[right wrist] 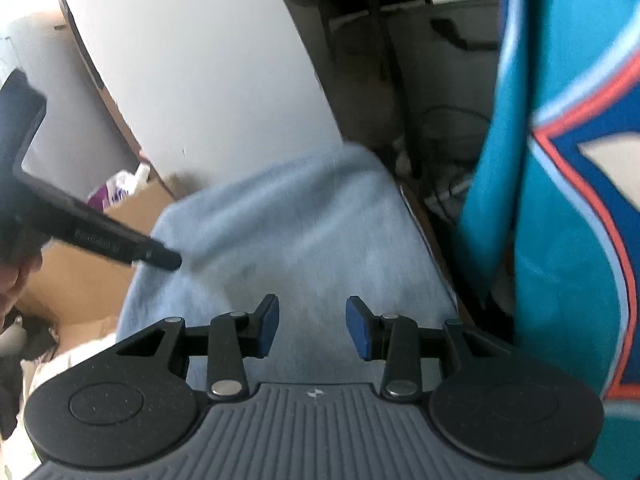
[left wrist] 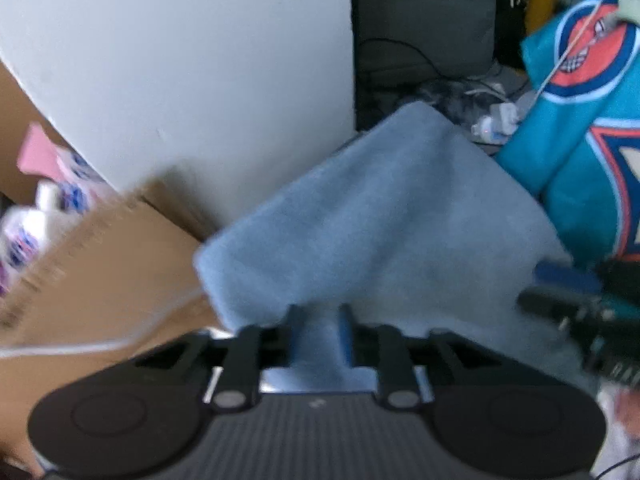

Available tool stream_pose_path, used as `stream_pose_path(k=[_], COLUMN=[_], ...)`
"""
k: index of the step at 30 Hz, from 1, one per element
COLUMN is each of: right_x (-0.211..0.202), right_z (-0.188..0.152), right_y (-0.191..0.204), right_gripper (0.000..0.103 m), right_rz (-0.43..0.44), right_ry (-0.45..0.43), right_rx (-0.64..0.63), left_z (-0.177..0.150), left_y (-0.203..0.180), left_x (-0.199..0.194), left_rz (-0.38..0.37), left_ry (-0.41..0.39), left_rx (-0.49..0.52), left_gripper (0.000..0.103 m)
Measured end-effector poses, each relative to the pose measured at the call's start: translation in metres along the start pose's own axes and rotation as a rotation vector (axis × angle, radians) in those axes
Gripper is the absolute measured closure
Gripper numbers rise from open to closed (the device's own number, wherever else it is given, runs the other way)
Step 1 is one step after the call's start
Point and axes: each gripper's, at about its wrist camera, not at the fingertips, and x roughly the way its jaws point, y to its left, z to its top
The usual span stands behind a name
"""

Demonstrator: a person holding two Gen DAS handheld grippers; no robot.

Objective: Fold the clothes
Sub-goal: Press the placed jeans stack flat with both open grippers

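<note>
A light-blue cloth (left wrist: 380,216) lies folded into a rough square over a cardboard box. My left gripper (left wrist: 320,332) points steeply down at its near edge. A strip of the cloth runs up between the two fingers, whose pads stand apart and look slack on it. The picture is blurred here. In the right wrist view the same cloth (right wrist: 288,232) fills the middle, and my right gripper (right wrist: 314,328) hovers over its near part, open, with nothing between its blue pads (right wrist: 266,328). The left gripper's black finger (right wrist: 160,254) reaches in from the left onto the cloth.
A teal jersey (left wrist: 592,160) with an orange and blue crest hangs at the right, also in the right wrist view (right wrist: 560,240). A cardboard box (left wrist: 100,280) holds white packets at the left. A white panel (left wrist: 180,60) stands behind, with a dark bag (left wrist: 420,20) and cables beyond.
</note>
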Motion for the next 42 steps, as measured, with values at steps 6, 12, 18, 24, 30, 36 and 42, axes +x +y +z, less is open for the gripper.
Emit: stream_pose_path(k=[6, 12, 18, 24, 30, 36, 42], right_x=[0.031, 0.073, 0.102, 0.12, 0.142, 0.106, 0.062], right_z=[0.045, 0.075, 0.085, 0.098, 0.099, 0.099, 0.085], right_y=[0.012, 0.003, 0.006, 0.018, 0.014, 0.008, -0.002], right_gripper=[0.059, 0.06, 0.061, 0.061, 0.074, 0.074, 0.074], right_rz=[-0.01, -0.004, -0.039, -0.073, -0.142, -0.074, 0.001], right_ry=[-0.015, 0.072, 0.145, 0.146, 0.173, 0.127, 0.105], right_rx=[-0.112, -0.081, -0.12, -0.102, -0.075, -0.088, -0.098], left_z=[-0.001, -0.003, -0.018, -0.029, -0.033, -0.026, -0.048], left_y=[0.012, 0.023, 0.049, 0.056, 0.063, 0.048, 0.037], left_x=[-0.001, 0.017, 0.025, 0.019, 0.02, 0.015, -0.014], left_rz=[-0.034, -0.056, -0.102, -0.117, -0.124, -0.12, -0.189], left_ry=[-0.096, -0.088, -0.108, -0.114, -0.117, -0.113, -0.124], left_rx=[-0.051, -0.103, -0.139, -0.168, -0.183, -0.175, -0.185], left_gripper=[0.069, 0.074, 0.073, 0.073, 0.072, 0.077, 0.076])
